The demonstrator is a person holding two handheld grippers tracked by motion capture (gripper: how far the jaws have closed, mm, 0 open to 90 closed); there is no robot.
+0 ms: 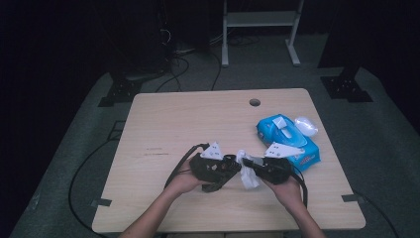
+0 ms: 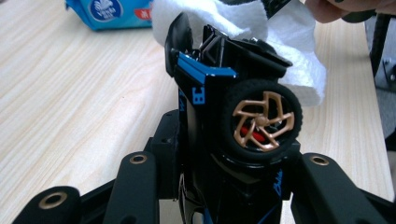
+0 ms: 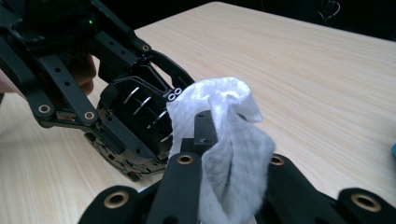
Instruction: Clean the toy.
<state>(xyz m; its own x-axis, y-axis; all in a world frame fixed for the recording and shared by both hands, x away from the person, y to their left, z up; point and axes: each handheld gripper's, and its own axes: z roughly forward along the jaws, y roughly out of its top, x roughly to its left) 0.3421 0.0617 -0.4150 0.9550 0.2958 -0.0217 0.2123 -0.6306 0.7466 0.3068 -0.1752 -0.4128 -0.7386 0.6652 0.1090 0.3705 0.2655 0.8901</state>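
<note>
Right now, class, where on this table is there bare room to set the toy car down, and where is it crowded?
Free: the table's left half and far edge up to the round hole. Crowded: near right, where both grippers, the wipe and the blue packet sit close together.

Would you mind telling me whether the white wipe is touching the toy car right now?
Touching. In the left gripper view the wipe lies pressed against the toy car, with no gap between them.

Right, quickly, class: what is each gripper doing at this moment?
Left gripper: closed on the toy car.
Right gripper: closed on the white wipe, which is pressed against the car.
</note>
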